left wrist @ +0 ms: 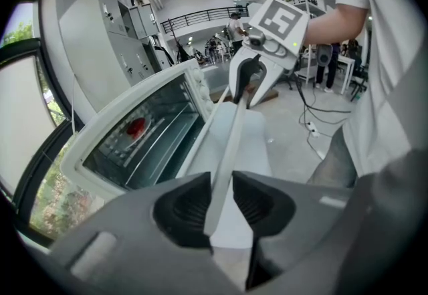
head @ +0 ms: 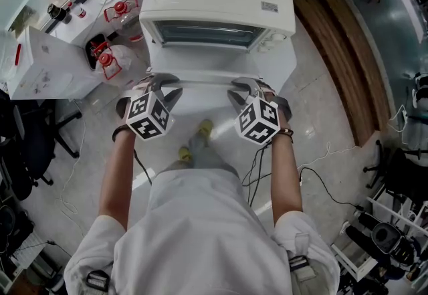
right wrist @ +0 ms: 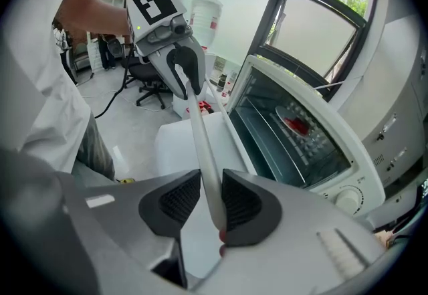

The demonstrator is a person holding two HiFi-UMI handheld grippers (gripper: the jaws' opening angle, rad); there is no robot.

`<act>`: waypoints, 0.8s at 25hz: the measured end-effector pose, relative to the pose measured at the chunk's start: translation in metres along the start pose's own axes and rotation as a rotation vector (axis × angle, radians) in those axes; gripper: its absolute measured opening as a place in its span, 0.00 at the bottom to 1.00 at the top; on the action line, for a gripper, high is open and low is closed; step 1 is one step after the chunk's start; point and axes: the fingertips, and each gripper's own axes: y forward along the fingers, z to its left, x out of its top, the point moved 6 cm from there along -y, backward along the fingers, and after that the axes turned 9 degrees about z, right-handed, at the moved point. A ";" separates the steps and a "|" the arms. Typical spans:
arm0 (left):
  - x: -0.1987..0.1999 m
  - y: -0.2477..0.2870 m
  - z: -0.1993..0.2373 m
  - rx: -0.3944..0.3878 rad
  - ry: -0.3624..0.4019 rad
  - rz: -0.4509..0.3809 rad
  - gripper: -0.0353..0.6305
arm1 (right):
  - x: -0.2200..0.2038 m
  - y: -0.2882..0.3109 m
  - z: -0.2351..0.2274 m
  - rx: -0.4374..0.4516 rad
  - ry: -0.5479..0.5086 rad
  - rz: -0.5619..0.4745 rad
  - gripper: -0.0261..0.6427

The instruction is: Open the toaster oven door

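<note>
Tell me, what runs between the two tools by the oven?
The door handle runs from the left tool to the right tool, seen in both gripper views.

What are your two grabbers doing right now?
Left gripper: closed on the toaster oven door handle.
Right gripper: closed on the same handle.

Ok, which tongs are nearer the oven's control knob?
Right. The right tongs clamp the door handle at the end on the control knob side; the left tongs clamp its far end.
</note>
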 end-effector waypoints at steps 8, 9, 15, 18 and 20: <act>-0.008 0.006 -0.012 0.005 0.003 -0.012 0.20 | -0.006 0.008 0.016 -0.057 -0.019 -0.006 0.19; -0.009 0.007 -0.013 0.007 0.003 -0.013 0.20 | -0.007 0.009 0.018 -0.066 -0.025 -0.005 0.19; -0.016 0.014 -0.028 0.019 0.019 0.001 0.19 | -0.013 0.018 0.034 -0.125 -0.038 0.002 0.19; -0.019 0.017 -0.036 0.020 0.035 0.017 0.17 | -0.018 0.023 0.044 -0.159 -0.046 0.007 0.19; -0.021 0.020 -0.043 0.017 0.042 0.020 0.17 | -0.022 0.026 0.052 -0.176 -0.050 0.014 0.19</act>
